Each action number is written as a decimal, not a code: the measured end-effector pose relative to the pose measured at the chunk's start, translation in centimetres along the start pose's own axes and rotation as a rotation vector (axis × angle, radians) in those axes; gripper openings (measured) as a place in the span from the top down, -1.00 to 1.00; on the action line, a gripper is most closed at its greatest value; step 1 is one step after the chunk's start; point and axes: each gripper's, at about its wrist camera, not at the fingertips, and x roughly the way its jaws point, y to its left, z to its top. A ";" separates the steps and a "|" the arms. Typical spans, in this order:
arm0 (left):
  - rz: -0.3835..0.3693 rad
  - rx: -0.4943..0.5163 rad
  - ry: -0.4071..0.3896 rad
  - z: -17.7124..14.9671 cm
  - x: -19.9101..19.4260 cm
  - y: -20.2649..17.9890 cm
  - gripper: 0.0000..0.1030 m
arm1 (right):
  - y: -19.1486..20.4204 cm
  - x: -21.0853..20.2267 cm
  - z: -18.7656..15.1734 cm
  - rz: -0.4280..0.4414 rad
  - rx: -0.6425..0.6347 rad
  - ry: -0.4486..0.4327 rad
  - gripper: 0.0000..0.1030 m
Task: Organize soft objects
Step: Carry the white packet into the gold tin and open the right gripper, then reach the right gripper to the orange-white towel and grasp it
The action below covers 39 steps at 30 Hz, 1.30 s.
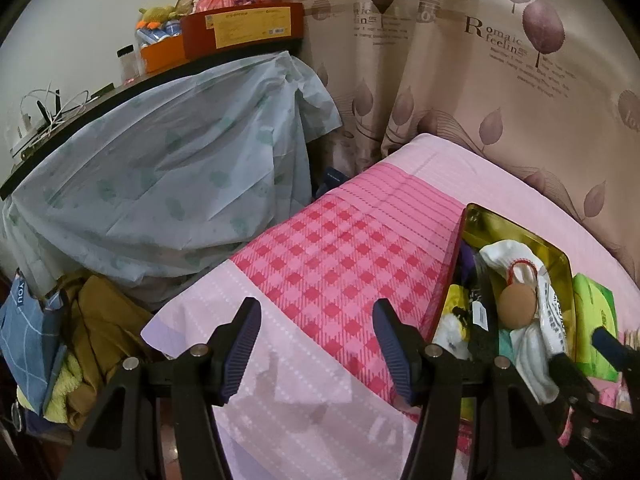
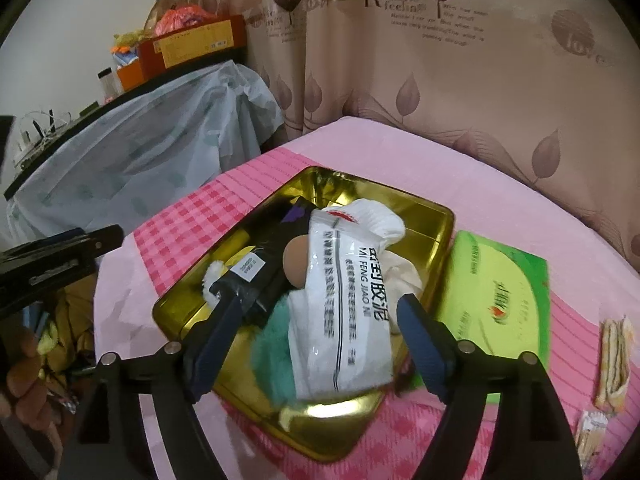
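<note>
A gold metal tray (image 2: 432,216) lies on the pink bed; it also shows in the left wrist view (image 1: 516,232). In it lie a white packet printed "MI FENG JIAO NI" (image 2: 348,304), a white sock (image 2: 380,220), a tan ball (image 2: 296,260), a black packet (image 2: 264,264) and a teal fluffy thing (image 2: 272,364). My right gripper (image 2: 316,312) is open, its fingers on either side of the white packet just above the tray. My left gripper (image 1: 316,320) is open and empty over the checked bedcover, left of the tray.
A green packet (image 2: 500,296) lies right of the tray, and snack wrappers (image 2: 614,360) lie at the bed's right edge. A cloth-covered table (image 1: 160,168) with boxes stands to the left. Piled clothes (image 1: 96,340) fill the floor gap. A curtain (image 1: 480,80) hangs behind.
</note>
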 end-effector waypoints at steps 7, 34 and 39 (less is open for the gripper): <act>0.007 0.027 -0.009 0.0 -0.2 -0.5 -0.16 | -2.8 -3.3 -1.0 0.001 0.055 -0.028 -0.57; 0.026 0.072 -0.011 -0.5 -0.3 -1.5 -0.16 | -26.6 -7.0 -8.2 -0.406 0.262 0.107 -0.69; 0.017 0.093 -0.018 -0.7 -0.1 -1.8 -0.16 | -28.8 -4.5 -9.2 -0.421 0.285 0.150 -0.69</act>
